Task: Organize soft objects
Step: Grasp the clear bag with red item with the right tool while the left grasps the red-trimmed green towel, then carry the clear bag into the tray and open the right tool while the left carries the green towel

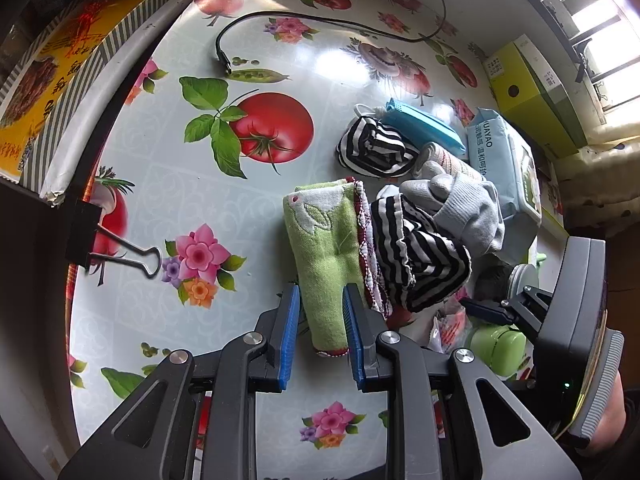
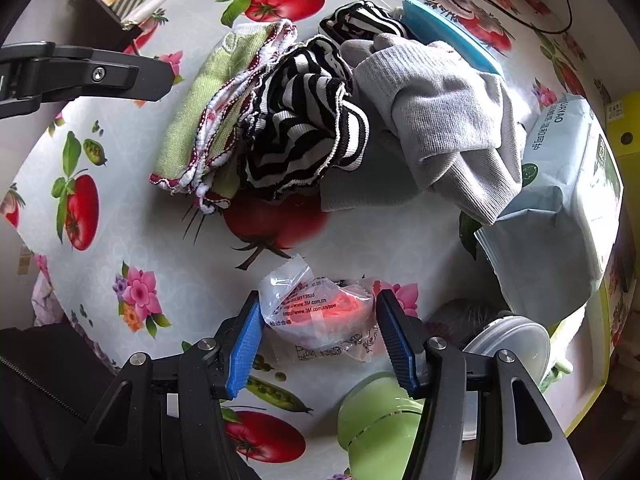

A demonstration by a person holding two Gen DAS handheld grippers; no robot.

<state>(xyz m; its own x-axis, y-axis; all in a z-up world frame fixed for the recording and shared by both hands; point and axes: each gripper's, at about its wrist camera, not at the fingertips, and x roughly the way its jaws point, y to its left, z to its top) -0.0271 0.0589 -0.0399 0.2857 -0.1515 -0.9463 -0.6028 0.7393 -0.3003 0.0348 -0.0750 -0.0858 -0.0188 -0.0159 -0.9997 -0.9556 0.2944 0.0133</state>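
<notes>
A folded green towel (image 1: 320,248) lies on the flowered tablecloth, its near end between the blue pads of my left gripper (image 1: 320,320), whose jaws stand apart around it. Beside it lie a striped black-and-white cloth (image 1: 416,256), grey gloves (image 1: 460,204) and a second striped cloth (image 1: 372,146). In the right wrist view the towel (image 2: 188,120), striped cloth (image 2: 304,132) and grey gloves (image 2: 440,120) form one pile. My right gripper (image 2: 316,328) is open around a clear plastic packet with an orange item (image 2: 320,312).
A pale blue wipes pack (image 1: 508,160) and blue flat item (image 1: 420,124) lie at the pile's far side. A green cup (image 2: 376,420) and round lid (image 2: 516,344) sit near my right gripper. A black cable (image 1: 320,20), binder clip (image 1: 120,252) and yellow-green box (image 1: 532,92) border the table.
</notes>
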